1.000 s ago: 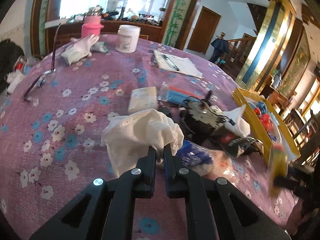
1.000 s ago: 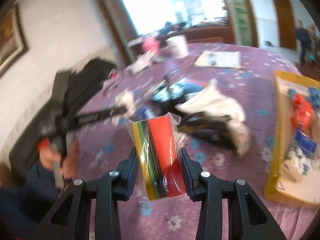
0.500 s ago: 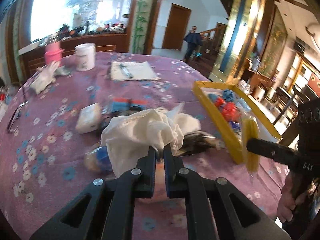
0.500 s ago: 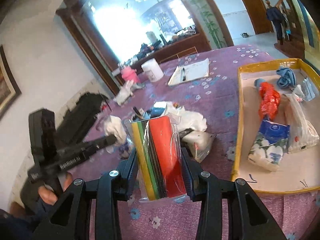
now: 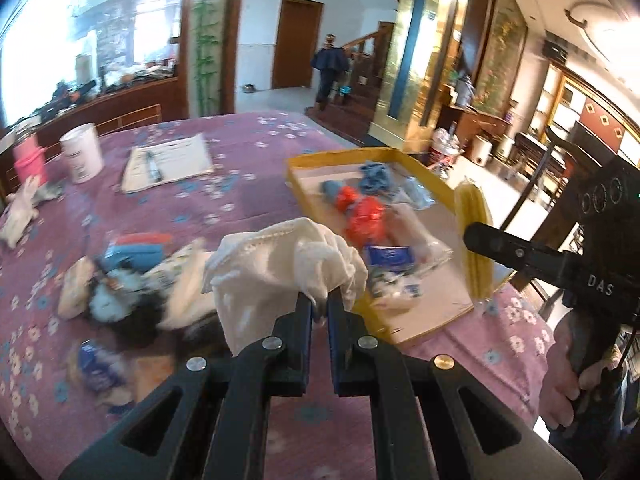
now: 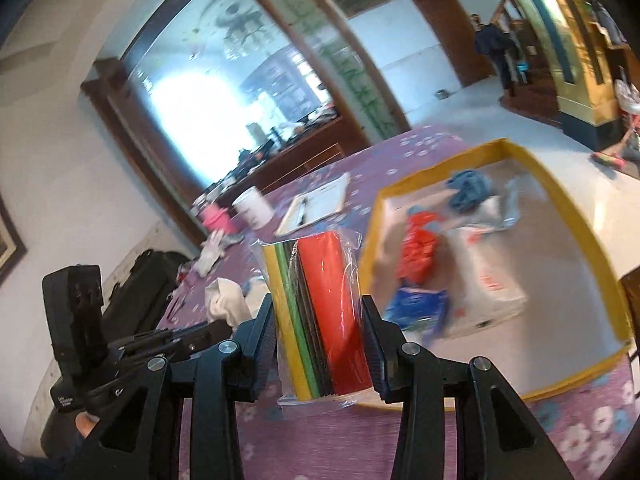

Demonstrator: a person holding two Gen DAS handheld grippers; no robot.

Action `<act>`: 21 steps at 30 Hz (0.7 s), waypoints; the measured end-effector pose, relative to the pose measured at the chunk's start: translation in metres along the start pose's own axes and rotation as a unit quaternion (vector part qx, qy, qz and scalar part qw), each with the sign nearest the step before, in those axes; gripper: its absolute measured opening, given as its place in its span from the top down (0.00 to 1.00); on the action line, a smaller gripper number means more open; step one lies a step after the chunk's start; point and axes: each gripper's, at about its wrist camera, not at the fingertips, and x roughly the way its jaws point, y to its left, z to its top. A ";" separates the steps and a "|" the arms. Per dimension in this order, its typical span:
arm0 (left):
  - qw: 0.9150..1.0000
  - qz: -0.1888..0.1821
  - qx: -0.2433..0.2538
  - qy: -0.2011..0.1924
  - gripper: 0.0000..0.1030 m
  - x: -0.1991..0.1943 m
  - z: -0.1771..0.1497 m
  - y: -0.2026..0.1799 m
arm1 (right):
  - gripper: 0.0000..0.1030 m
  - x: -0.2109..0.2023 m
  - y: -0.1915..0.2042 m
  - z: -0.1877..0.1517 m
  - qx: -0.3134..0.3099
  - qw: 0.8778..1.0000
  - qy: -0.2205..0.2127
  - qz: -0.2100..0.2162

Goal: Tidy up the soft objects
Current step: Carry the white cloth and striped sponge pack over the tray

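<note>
Right tongs (image 6: pixel 318 316) clamp an upright clear-wrapped pack of coloured foam sheets (image 6: pixel 320 316) just short of the yellow-rimmed tray (image 6: pixel 576 216), nearer than the left tongs (image 5: pixel 319 308) pinching a crumpled white cloth (image 5: pixel 280 264).

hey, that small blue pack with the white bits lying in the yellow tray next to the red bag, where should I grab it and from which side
Take the blue pack across its narrow width, coming straight down from above. It lies flat on the floor of the yellow tray, so its side edges are the exposed part. The red bag touches its far end and a clear bag lies alongside, so pinch near the near end. The view is blurred, so that's tentative.
</note>
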 end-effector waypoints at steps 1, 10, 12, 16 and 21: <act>1.000 -0.004 0.003 0.003 0.93 0.004 0.002 -0.007 | 0.58 -0.003 -0.006 0.001 0.005 1.000 -0.003 -0.007; 0.998 -0.033 0.034 0.032 0.93 0.049 0.015 -0.063 | 0.58 -0.017 -0.054 0.013 0.043 0.998 -0.015 -0.041; 0.998 -0.040 0.040 0.035 0.93 0.057 0.018 -0.074 | 0.58 -0.019 -0.062 0.016 0.049 0.997 -0.019 -0.051; 0.997 -0.050 0.046 0.042 0.93 0.073 0.022 -0.093 | 0.58 -0.017 -0.077 0.023 0.063 0.995 -0.025 -0.077; 0.995 -0.064 0.053 0.054 0.93 0.093 0.019 -0.111 | 0.58 -0.009 -0.095 0.026 0.085 0.990 -0.015 -0.113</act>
